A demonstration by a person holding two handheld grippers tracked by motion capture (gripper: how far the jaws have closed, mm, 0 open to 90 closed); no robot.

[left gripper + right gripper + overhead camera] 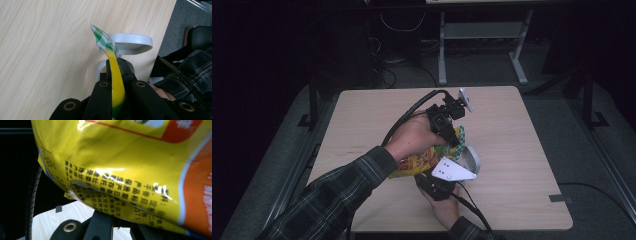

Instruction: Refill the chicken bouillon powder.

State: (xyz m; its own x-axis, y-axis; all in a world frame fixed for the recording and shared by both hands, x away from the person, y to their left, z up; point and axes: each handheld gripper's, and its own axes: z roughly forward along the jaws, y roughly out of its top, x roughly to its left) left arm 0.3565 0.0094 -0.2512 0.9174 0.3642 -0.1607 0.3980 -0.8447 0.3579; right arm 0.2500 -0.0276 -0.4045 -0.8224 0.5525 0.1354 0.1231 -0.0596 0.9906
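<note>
Dim room, so not much can be made out beyond the pale wooden table (512, 150) and some dark frames behind it. A yellow snack bag (419, 162) is held up just above the table's middle, pinned between both grippers. The left gripper (115, 75) is seen clamped narrow on the bag's green-checked top seam, so the bag hangs down and toward the person from it. The right gripper (435, 186) is tucked in from below at the bag's lower end; whether it's actually closed on the bag can't be told. A white bowl (130, 43) is seen just beside the seam in the left gripper view, while printed text on the bag is caught in the right gripper view.
</note>
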